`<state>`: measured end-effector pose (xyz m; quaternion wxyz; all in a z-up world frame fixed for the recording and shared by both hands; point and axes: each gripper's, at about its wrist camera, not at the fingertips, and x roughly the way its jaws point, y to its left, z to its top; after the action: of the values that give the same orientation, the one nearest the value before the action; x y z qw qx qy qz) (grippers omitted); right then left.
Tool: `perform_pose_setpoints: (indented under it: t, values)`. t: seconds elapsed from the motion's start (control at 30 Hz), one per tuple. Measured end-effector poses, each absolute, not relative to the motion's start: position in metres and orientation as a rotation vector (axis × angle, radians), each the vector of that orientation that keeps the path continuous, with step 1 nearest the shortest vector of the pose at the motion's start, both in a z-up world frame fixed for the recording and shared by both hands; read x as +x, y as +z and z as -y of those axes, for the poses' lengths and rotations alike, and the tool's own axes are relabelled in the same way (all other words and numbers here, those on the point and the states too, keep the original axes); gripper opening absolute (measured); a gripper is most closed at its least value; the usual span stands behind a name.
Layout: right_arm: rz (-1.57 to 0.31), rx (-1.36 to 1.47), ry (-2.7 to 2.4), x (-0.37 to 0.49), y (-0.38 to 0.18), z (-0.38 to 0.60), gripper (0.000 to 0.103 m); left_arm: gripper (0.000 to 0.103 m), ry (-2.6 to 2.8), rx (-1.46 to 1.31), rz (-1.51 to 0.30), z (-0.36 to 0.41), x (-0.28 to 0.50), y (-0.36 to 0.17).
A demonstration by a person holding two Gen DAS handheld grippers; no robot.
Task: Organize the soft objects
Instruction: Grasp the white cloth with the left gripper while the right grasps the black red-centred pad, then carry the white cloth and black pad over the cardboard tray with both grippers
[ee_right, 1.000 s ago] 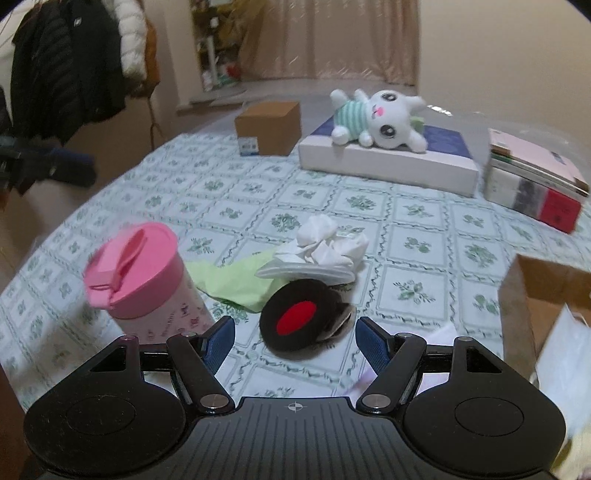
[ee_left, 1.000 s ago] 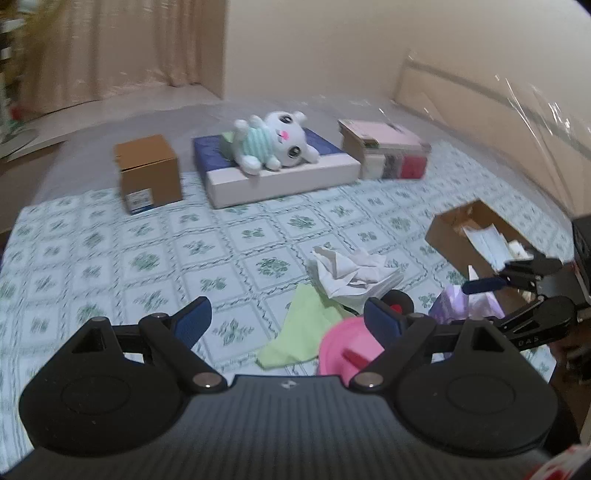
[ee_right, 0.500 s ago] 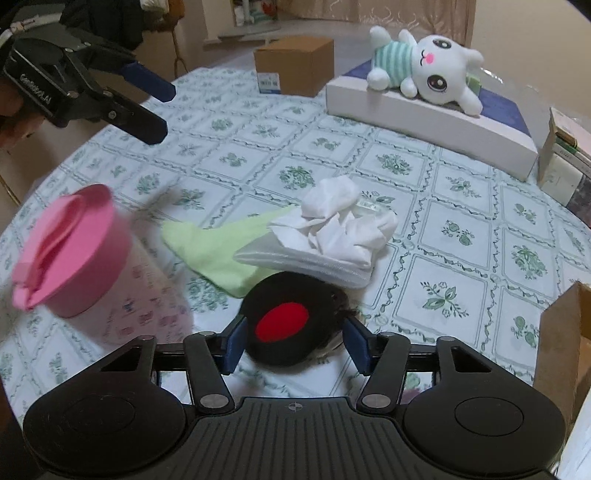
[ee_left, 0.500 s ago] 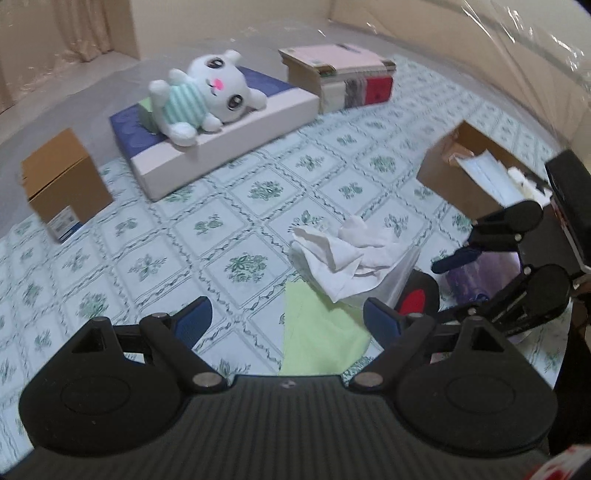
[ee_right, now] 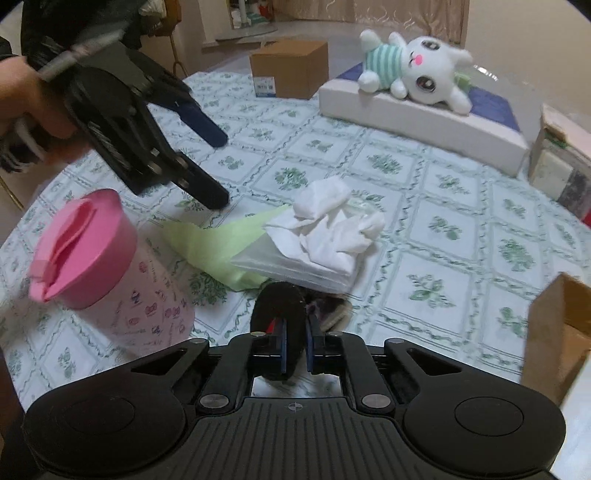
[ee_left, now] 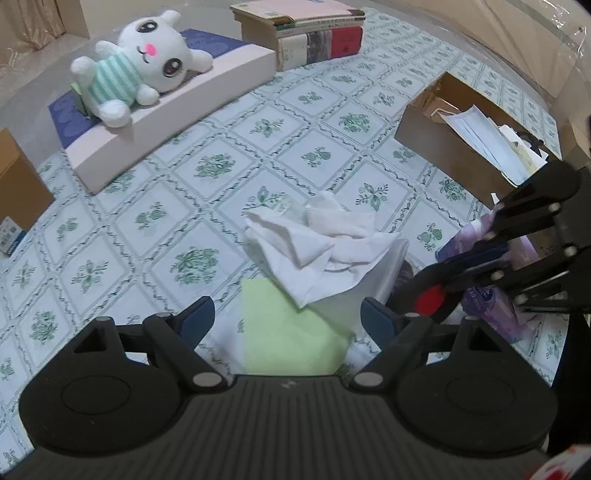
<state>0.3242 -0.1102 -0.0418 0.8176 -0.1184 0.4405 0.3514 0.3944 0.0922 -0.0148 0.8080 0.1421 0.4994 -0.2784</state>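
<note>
My right gripper [ee_right: 294, 345] is shut on a black soft pad with a red patch [ee_right: 282, 301], pinching its edge low over the tablecloth; it also shows at the right of the left wrist view [ee_left: 430, 295]. My left gripper [ee_left: 286, 315] is open and empty, hovering over a light green cloth [ee_left: 291, 332]. Crumpled white cloth [ee_left: 325, 240] lies on a clear plastic pack just beyond. In the right wrist view the green cloth [ee_right: 210, 243] and white cloth [ee_right: 328, 225] lie ahead, with the left gripper [ee_right: 218, 170] above them. A white bunny plush [ee_left: 140, 70] lies on a flat box.
A pink-lidded cup [ee_right: 107, 266] stands at the left, close to my right gripper. An open cardboard box with papers [ee_left: 472, 133] is at the right. A stack of books [ee_left: 306, 33], a small brown box [ee_right: 290, 68] and a purple packet [ee_left: 491, 299] sit around the table.
My right gripper has closed on the black pad. My left gripper has moved forward and down over the green cloth, staying open.
</note>
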Motion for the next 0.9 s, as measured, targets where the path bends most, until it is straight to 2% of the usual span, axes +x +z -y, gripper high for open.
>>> perform_pose_setpoints:
  t: [0.33, 0.53, 0.7, 0.77, 0.83, 0.9]
  values:
    - [-0.830, -0.198, 0.639, 0.328, -0.004, 0.161, 0.009, 0.084, -0.590, 0.294, -1.129, -0.058, 0.429, -0.030]
    - [-0.804, -0.134, 0.590, 0.344, -0.006, 0.179, 0.009, 0.078, -0.592, 0.316, -1.171, -0.030, 0.449, -0.048]
    - [-0.809, -0.113, 0.586, 0.354, -0.014, 0.185, 0.009, 0.076, -0.609, 0.318, -1.240, -0.016, 0.462, -0.065]
    - [-0.812, -0.108, 0.587, 0.356, -0.017, 0.185, 0.009, 0.071, -0.608, 0.334, -1.262, -0.011, 0.466, -0.071]
    - [-0.813, -0.104, 0.588, 0.356, -0.020, 0.186, 0.009, 0.050, -0.601, 0.367, -1.277, -0.008, 0.468, -0.075]
    - [-0.812, -0.097, 0.588, 0.356, -0.022, 0.189, 0.009, 0.040, -0.596, 0.375, -1.288, -0.007, 0.469, -0.077]
